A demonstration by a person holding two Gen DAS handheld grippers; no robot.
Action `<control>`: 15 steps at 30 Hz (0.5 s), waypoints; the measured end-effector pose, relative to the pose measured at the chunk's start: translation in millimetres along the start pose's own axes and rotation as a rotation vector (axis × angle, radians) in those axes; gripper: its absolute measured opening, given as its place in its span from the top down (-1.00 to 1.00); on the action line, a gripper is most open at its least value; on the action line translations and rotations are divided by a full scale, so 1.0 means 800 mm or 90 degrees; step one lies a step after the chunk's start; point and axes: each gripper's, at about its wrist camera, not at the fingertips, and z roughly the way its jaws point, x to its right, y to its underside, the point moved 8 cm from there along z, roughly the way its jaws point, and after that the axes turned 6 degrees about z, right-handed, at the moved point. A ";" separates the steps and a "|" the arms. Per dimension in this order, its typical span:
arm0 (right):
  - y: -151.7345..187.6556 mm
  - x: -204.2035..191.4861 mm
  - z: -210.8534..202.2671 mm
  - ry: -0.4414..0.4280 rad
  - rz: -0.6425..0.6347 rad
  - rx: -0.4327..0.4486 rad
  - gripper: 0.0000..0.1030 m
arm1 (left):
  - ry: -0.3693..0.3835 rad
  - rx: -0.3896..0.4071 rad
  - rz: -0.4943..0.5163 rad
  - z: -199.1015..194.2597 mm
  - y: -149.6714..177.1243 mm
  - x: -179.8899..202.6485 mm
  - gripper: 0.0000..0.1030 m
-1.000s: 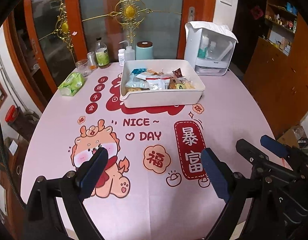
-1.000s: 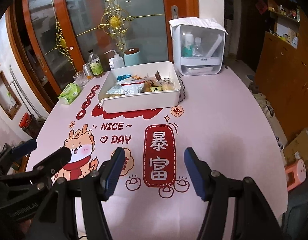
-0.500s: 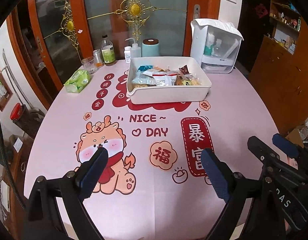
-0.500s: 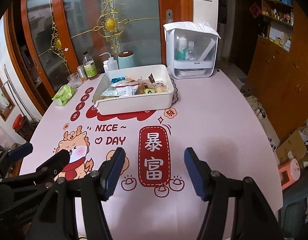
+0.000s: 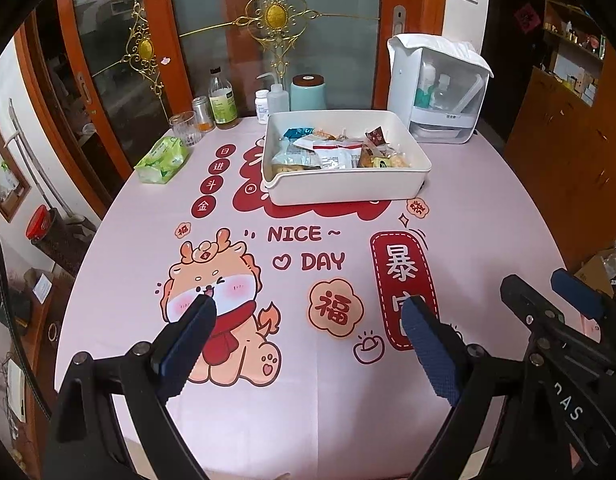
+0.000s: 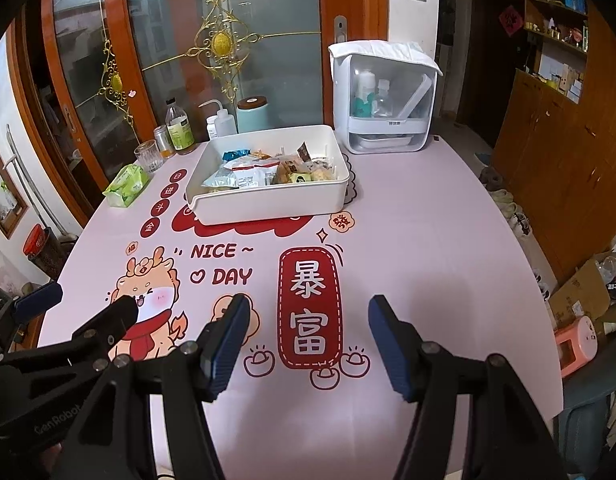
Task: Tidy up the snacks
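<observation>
A white rectangular bin stands at the far middle of the pink printed tablecloth. Several wrapped snacks lie inside it. My left gripper is open and empty, held above the near part of the table, far short of the bin. My right gripper is also open and empty, beside it on the right. The right gripper shows at the right edge of the left wrist view. The left gripper shows at the left edge of the right wrist view.
Behind the bin stand a white lidded container, a teal canister, bottles and a glass. A green tissue pack lies at the far left. Cartons and a pink device sit on the floor at right.
Both grippers have drawn back and up from the table, so the bin looks farther away. Both stay open and empty. Nothing on the table has moved.
</observation>
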 end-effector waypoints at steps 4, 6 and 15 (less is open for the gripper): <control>0.000 -0.003 0.001 0.002 -0.005 -0.001 -0.21 | 0.001 -0.004 -0.003 0.002 0.003 -0.003 -0.81; 0.000 -0.004 0.000 0.002 -0.006 0.000 -0.21 | 0.001 -0.007 -0.004 0.003 0.004 -0.003 -0.81; -0.002 -0.007 -0.001 0.003 -0.012 0.001 -0.21 | 0.002 -0.010 -0.008 0.003 0.006 -0.010 -0.81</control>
